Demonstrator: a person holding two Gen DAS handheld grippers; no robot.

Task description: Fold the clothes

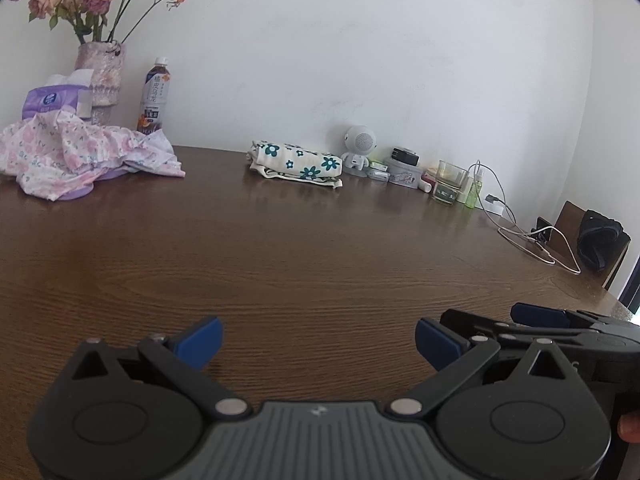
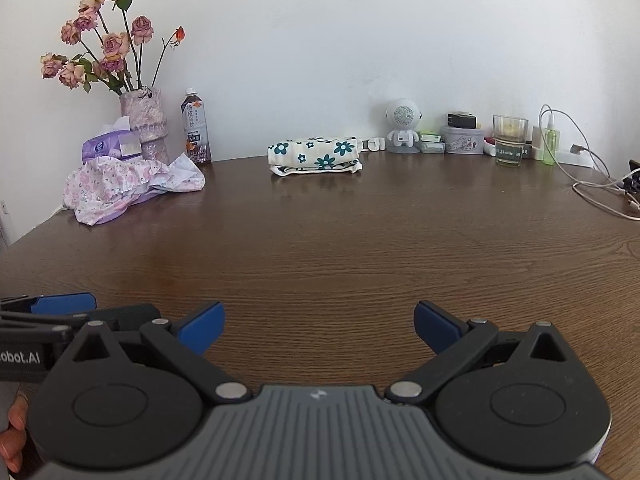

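Clothes (image 2: pixel 136 184) crumpled far left; left gripper (image 1: pixel 318 344), right gripper (image 2: pixel 318 326) gape, apparently empty.

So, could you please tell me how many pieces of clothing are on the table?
2. A crumpled pink floral garment lies at the back left by the vase; a folded cream garment with teal flowers sits mid-back against the wall. The pink heap may hide more.

You can read little here. In your right wrist view the left gripper (image 2: pixel 64 304) shows white lettering on its black side — "obot.AI", mirrored and cut off at the frame edge. The tea bottle (image 2: pixel 195 130) carries a label with large Chinese characters — too small to read surely. Other packaging stays illegible.
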